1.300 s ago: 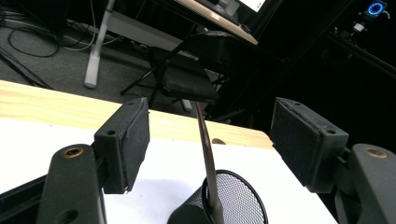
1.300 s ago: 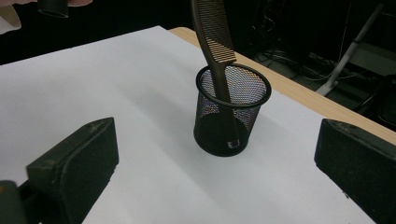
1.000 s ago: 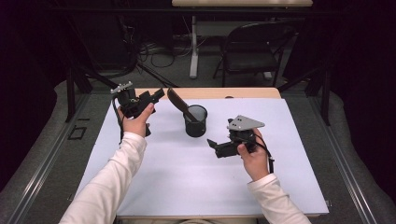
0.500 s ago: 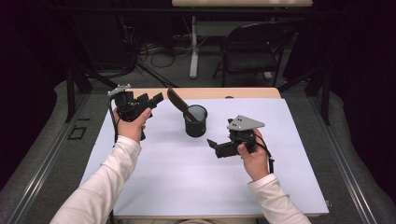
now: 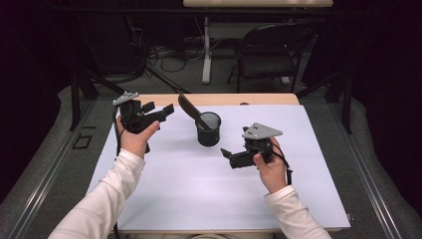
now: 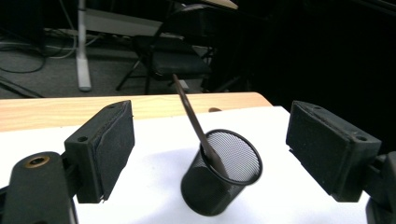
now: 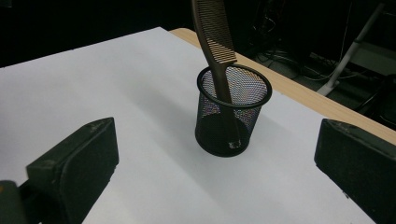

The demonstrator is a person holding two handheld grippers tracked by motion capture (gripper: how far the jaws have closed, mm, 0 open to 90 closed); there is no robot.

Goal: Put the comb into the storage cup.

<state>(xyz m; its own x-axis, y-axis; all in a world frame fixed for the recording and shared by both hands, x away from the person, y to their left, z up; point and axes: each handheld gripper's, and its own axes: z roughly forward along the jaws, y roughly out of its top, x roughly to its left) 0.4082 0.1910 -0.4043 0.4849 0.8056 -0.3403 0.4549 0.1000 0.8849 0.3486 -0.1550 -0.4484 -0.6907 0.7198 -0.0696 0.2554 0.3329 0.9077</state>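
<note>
- The left gripper is hovering to the left of the mesh cup, well apart from it; its jaws have just been opening and are standing released, with nothing between the pads.
- The right gripper is waiting released and empty, near the cup on its right and nearer side.
- The comb is standing in the cup, its handle end down on the cup's floor and its toothed end leaning over the rim toward the left gripper.
- The cup is holding nothing else that I can see.
- The step in hand is probably letting go and backing off: I would be drawing the left gripper away level, keeping clear of the leaning comb so the light cup is not tipping.
</note>
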